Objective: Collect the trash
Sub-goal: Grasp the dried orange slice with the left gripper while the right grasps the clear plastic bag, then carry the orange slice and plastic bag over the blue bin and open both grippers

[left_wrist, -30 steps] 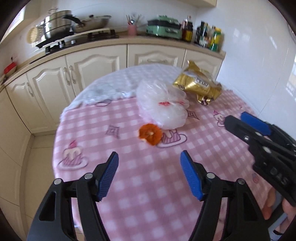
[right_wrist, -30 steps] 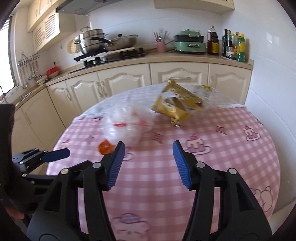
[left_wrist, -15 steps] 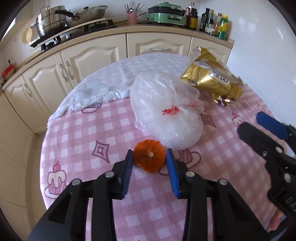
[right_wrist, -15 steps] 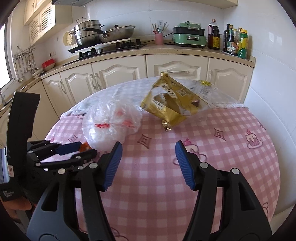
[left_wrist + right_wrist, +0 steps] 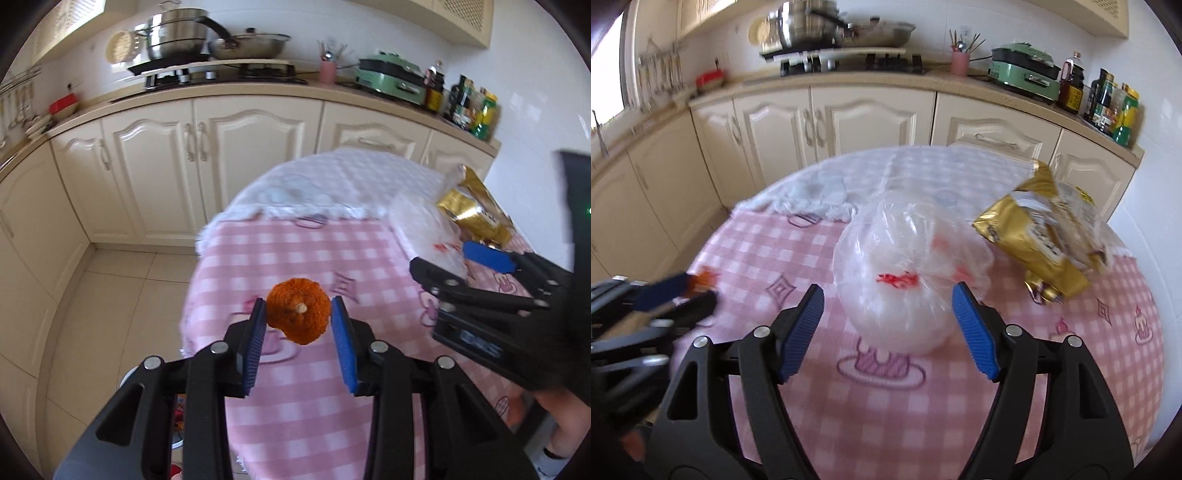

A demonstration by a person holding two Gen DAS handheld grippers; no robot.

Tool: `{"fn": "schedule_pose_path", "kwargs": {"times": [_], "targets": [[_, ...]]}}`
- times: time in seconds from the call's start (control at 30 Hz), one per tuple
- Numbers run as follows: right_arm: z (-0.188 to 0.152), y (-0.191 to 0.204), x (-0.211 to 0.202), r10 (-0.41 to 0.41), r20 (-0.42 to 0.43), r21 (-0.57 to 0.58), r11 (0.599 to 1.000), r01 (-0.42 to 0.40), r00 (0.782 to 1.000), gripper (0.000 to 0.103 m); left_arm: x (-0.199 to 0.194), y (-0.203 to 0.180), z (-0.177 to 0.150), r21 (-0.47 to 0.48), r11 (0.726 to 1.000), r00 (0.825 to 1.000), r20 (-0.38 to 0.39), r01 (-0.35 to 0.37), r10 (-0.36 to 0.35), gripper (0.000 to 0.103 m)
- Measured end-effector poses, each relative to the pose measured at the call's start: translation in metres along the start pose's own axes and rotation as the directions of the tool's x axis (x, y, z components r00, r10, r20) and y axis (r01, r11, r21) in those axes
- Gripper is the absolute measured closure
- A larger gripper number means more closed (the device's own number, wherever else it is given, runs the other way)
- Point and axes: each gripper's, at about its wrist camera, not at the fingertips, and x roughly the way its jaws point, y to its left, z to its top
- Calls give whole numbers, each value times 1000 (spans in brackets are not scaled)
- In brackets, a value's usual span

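The orange peel (image 5: 298,316) is held between the blue pads of the left gripper (image 5: 298,341), lifted over the edge of the desk (image 5: 295,254). It is light and soft, so only a gentle squeeze is needed. The right gripper (image 5: 886,325) has just been opening, and it stands wide around the clear plastic bag (image 5: 905,273) without pressing it. The bag looks thin, slippery and crinkly; it is best pinched where it bunches up. The gold wrapper (image 5: 1041,236) lies beside it.

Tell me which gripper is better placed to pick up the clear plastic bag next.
The right gripper: open, its pads flank the plastic bag. The left gripper is shut on the orange peel.
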Motion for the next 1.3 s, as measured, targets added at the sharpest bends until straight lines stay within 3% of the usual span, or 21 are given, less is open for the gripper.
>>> {"fn": "schedule_pose_path", "kwargs": {"times": [0.07,0.1,0.2,0.4,0.57,0.7,0.83,1.0,1.2,1.3], "targets": [[-2,-6,9,10,-31,28,1000,-10,999,33,-5,8,-2,-18,1000,1000,11,-1,1,68],[-4,-11,9,22,-32,47,999,-20,999,56,-9,13,-3,-32,999,1000,22,0,1,68],[-7,-21,-3,41,7,80,996,-41,999,68,-13,20,-7,-57,998,999,36,9,-7,68],[-16,-9,-44,62,102,78,995,-70,993,71,-30,36,-17,-84,996,997,64,36,-30,68],[-16,46,-75,164,158,-11,986,-164,974,71,-51,68,-34,-136,990,995,94,32,-19,68],[-14,105,-86,282,161,-97,958,-269,946,71,-70,114,-56,-210,978,994,104,-15,38,68],[-19,178,-80,401,114,-186,907,-377,909,71,-84,167,-83,-287,953,988,88,-99,129,68],[-40,259,-48,477,-10,-250,850,-464,879,71,-79,227,-119,-388,909,983,29,-154,179,68],[-70,326,13,486,-177,-270,812,-517,856,71,-37,276,-162,-456,870,982,-77,-191,175,68],[-88,341,53,460,-262,-242,820,-519,849,71,-2,295,-182,-479,854,977,-153,-205,149,68]]}}
